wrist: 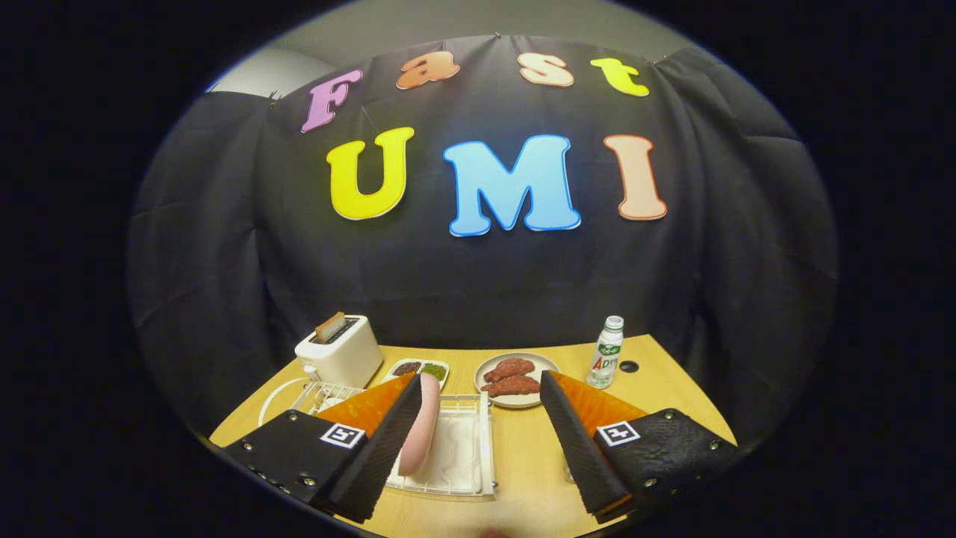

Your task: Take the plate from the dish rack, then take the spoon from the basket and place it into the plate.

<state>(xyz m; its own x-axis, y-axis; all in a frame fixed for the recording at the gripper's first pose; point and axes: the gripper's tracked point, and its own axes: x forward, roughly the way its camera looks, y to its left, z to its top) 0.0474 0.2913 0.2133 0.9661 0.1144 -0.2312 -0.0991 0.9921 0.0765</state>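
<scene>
Hovering above the light wooden counter (523, 456), hand-held gripper (478, 448) has its fingers spread wide, nothing pressed between them. Pink round plate (420, 426) stands on edge in the white wire dish rack (463, 448), right alongside the inner face of the left finger (377, 456); can't tell if they touch. Right finger (579, 448) is well apart from it. Beyond the fingers: beige round plate with reddish meat pieces (515, 379), small white tray with dark and green fillings (420, 369), white toaster with a slice of toast in it (340, 350), clear plastic bottle with green label (606, 353). White wire basket (323, 394) sits behind the left finger; contents not readable.
</scene>
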